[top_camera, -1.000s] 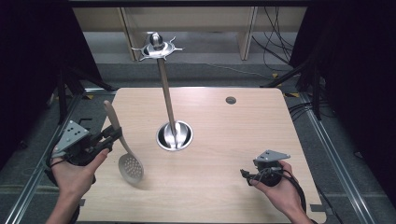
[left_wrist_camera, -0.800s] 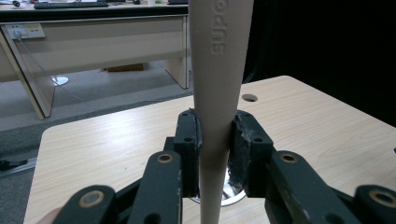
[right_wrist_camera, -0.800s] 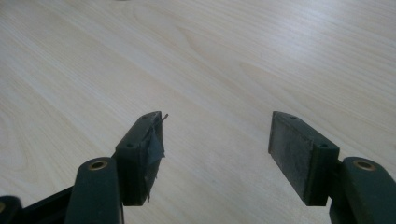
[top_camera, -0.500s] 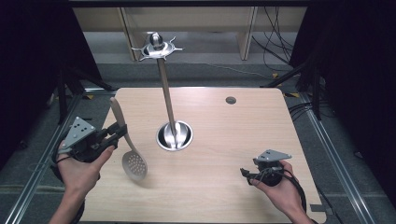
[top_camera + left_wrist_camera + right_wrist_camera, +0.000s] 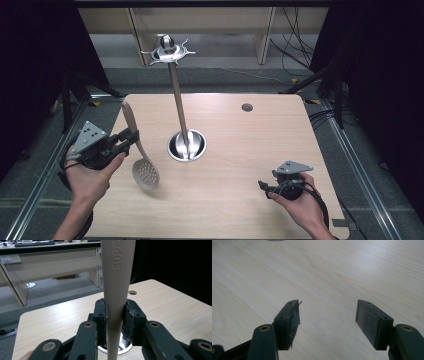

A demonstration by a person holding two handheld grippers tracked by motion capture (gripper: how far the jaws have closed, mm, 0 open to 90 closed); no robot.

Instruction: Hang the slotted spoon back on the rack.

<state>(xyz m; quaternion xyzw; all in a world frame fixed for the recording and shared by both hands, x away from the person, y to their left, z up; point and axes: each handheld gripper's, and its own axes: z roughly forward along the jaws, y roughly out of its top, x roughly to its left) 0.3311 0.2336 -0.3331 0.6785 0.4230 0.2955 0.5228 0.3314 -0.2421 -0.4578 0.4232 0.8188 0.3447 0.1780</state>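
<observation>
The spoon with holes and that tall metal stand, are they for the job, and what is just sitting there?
For the job:
slotted spoon, clamped in the left claw
metal hook stand, beside it

Just there:
right claw, open over bare table
round hole in the tabletop

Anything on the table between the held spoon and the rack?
Nothing visible. The left gripper is clamped on the slotted spoon by its handle, and only bare table lies between it and the rack to its right. The right gripper sits open, far off.
</observation>
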